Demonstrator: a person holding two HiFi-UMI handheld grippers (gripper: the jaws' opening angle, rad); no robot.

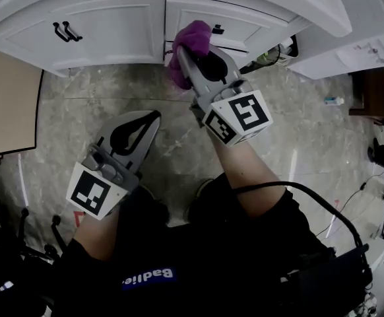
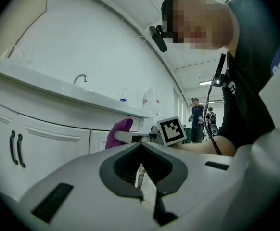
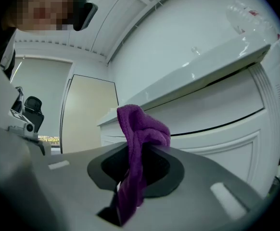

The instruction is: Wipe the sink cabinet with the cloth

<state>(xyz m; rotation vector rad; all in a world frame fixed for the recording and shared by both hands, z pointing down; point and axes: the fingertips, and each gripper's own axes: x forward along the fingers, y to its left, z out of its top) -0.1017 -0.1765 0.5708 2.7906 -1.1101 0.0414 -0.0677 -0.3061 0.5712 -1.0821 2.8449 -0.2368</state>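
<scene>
White sink cabinet (image 1: 113, 25) front: my right gripper (image 1: 181, 53) was clamped on the purple cloth (image 1: 195, 35), bunched at the door edge; left gripper (image 1: 156, 115) hung closed, empty, over the floor (image 1: 291, 131). Risk: the loose bunch could snag the door handle (image 1: 217, 29) and pull free.

The head view looks steeply down on the left gripper (image 1: 154, 115), right gripper (image 1: 181, 50) and floor (image 1: 297, 131), with the sink cabinet (image 1: 113, 25) across the frame's top. Each gripper view sits low behind its jaws, looking up at that cabinet from close by; all three share the cloth (image 1: 192, 37).
</scene>
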